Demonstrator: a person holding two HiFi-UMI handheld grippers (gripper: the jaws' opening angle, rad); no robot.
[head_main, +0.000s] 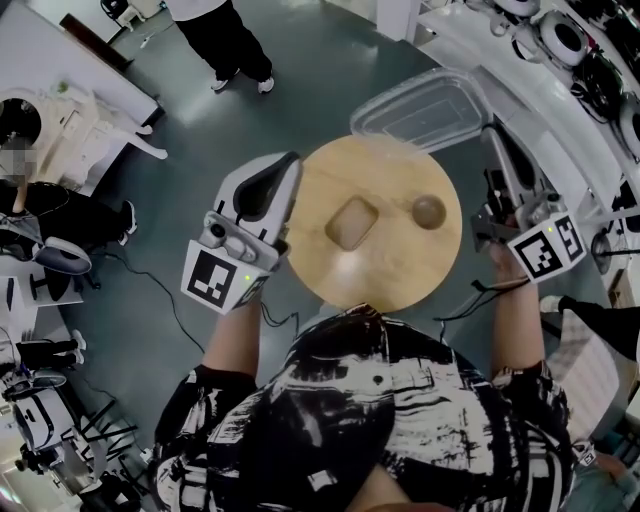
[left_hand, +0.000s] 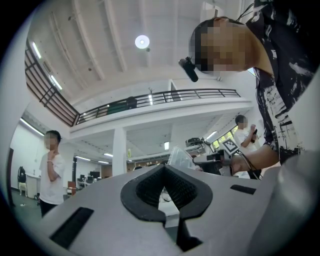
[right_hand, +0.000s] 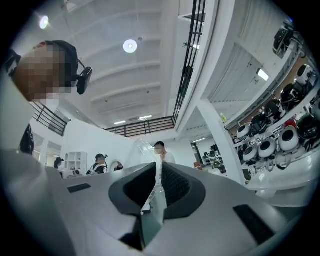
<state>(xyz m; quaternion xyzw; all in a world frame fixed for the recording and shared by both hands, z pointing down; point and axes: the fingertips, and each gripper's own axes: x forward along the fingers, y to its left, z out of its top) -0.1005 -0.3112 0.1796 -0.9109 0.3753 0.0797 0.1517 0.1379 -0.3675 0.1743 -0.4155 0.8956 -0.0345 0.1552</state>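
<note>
A round wooden table (head_main: 380, 275) carries a tan rectangular piece (head_main: 352, 222) and a small round brown piece (head_main: 428, 211). Over the table's far right edge hangs a clear plastic container (head_main: 420, 108). My right gripper (head_main: 494, 140) is shut on its right rim; in the right gripper view the thin clear plastic (right_hand: 154, 197) runs between the closed pads of the right gripper (right_hand: 159, 167). My left gripper (head_main: 290, 165) hovers at the table's left edge, shut and holding nothing. In the left gripper view the left gripper (left_hand: 164, 167) points up and the clear container (left_hand: 180, 155) shows beyond its tips.
A person in dark trousers (head_main: 232, 45) stands on the floor beyond the table. White benches with round devices (head_main: 560, 40) run along the right. White machines and cables (head_main: 60, 130) crowd the left side. My patterned shirt (head_main: 400, 420) fills the bottom.
</note>
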